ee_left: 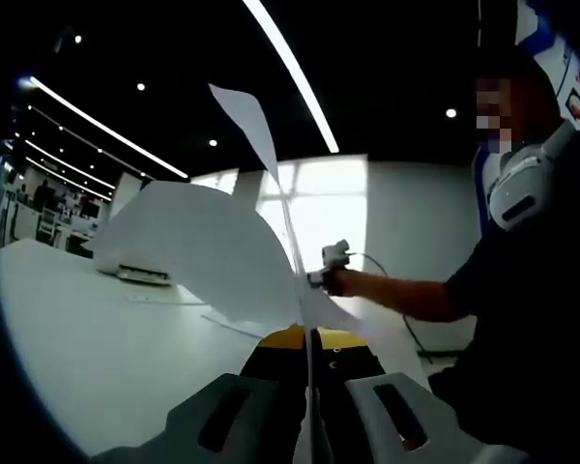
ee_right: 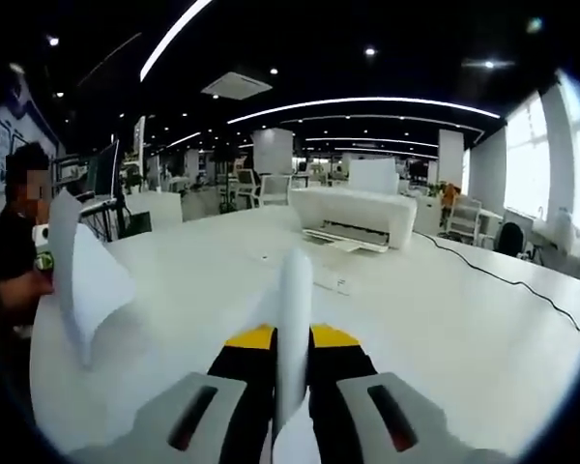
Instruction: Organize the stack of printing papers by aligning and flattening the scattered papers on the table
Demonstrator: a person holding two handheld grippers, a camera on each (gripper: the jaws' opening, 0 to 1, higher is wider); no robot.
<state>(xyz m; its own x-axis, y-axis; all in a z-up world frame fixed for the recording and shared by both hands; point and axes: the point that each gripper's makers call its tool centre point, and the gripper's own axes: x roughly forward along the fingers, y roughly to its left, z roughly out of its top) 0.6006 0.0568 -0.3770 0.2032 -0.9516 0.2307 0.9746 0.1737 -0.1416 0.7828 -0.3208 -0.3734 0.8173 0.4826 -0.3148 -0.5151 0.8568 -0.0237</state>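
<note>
In the left gripper view my left gripper (ee_left: 307, 360) is shut on white printing paper (ee_left: 198, 251). The sheets rise edge-on from the jaws, fan out to the left and curl at the top. Beyond them a person's hand holds the right gripper (ee_left: 333, 263) above the white table (ee_left: 87, 338). In the right gripper view my right gripper (ee_right: 292, 360) is shut on a paper sheet (ee_right: 293, 309) that stands edge-on between the jaws. At the far left another bent sheet (ee_right: 85, 275) hangs above the table (ee_right: 203, 280), beside the person's hand (ee_right: 21, 288).
A white printer (ee_right: 353, 217) (ee_left: 135, 266) sits at the far side of the table. A thin black cable (ee_right: 507, 278) runs along the table's right part. The person's body (ee_left: 532, 319) stands close on the right of the left gripper view. Office desks and chairs lie behind.
</note>
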